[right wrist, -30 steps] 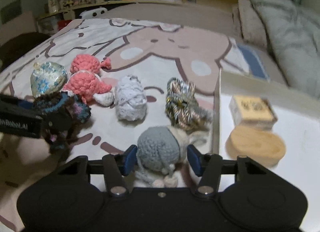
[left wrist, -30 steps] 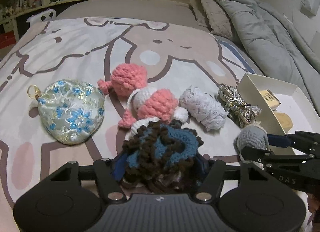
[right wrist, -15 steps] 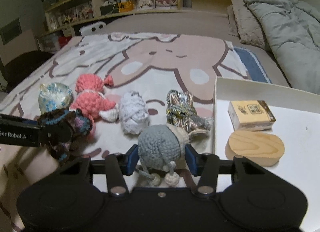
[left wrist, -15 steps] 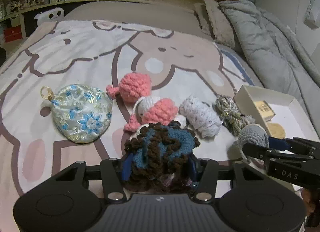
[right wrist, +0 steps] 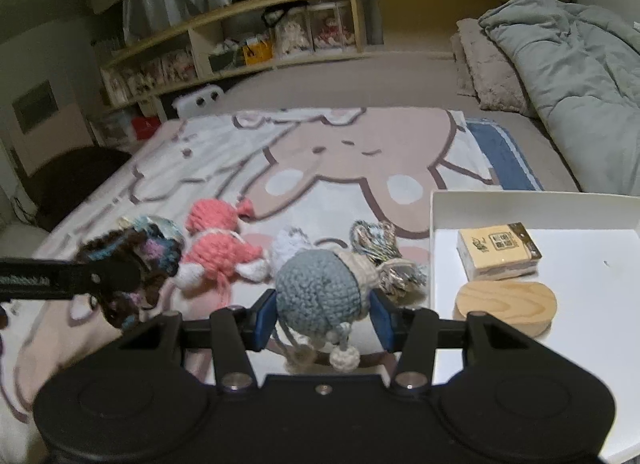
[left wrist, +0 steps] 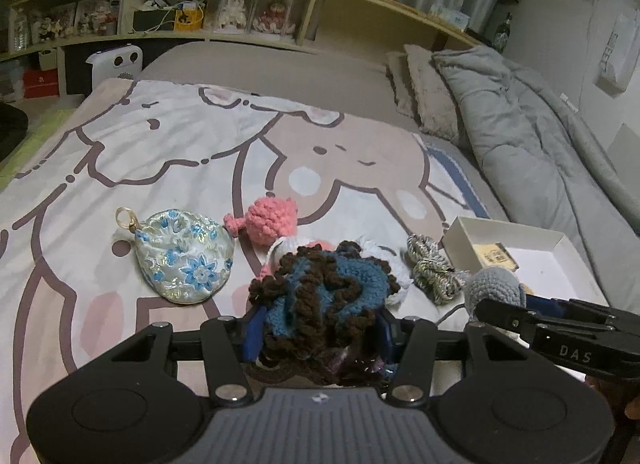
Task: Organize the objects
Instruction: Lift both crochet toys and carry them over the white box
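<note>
One readable label, "DAS", on right hand-held gripper [left wrist: 516, 306]; box [right wrist: 496, 250] print illegible.

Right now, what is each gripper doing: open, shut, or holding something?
Left gripper: shut on the brown-and-blue crochet piece, lifted off the bed.
Right gripper: shut on the grey crochet ball, also lifted.

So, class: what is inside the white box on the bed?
Inside the white box lie a cream printed block and, nearer the camera, an oval wooden piece. The box's right end runs out of frame, so anything there is unseen.
</note>
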{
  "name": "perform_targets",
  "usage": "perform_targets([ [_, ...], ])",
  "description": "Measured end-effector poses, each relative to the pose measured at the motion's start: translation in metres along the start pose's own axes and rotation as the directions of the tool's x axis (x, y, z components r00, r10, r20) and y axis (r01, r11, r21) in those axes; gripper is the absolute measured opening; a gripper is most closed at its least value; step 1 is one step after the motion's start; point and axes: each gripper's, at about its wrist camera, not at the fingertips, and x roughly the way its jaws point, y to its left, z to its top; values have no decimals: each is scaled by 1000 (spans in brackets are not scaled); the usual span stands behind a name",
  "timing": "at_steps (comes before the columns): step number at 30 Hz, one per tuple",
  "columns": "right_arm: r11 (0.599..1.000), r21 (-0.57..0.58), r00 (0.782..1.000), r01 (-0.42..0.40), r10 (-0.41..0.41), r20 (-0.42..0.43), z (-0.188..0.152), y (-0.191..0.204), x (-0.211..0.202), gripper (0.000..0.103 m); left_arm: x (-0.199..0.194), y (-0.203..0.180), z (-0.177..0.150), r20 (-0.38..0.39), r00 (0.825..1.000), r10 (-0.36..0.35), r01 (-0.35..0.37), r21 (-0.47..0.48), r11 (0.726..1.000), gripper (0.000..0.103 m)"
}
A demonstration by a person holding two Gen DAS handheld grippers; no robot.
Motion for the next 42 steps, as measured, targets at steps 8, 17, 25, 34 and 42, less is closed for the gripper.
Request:
perform_targets([
  [8, 999, 20, 1000, -28, 28, 16, 6, -3, -28, 51, -19, -11, 2, 31, 999, -20, 19, 13, 1000, 53],
  [17, 1000, 5, 999, -29, 28, 37, 12, -22, -61, 51, -30, -39, 6, 54, 997, -56, 54, 45, 998, 53],
  [25, 999, 29, 998, 39, -41, 56, 16, -71, -86, 51, -25, -80, 12, 60, 993, -106, 101, 87, 991, 53],
  [34, 993, 59, 991, 106, -111, 75, 19, -134, -107, 51, 1, -141, 21, 82, 983, -162, 154, 95, 984, 53],
  [42, 987, 58, 983, 152, -157, 93, 27, -182, -116, 51, 33, -199, 29, 85, 973, -213, 204, 106, 973, 53],
])
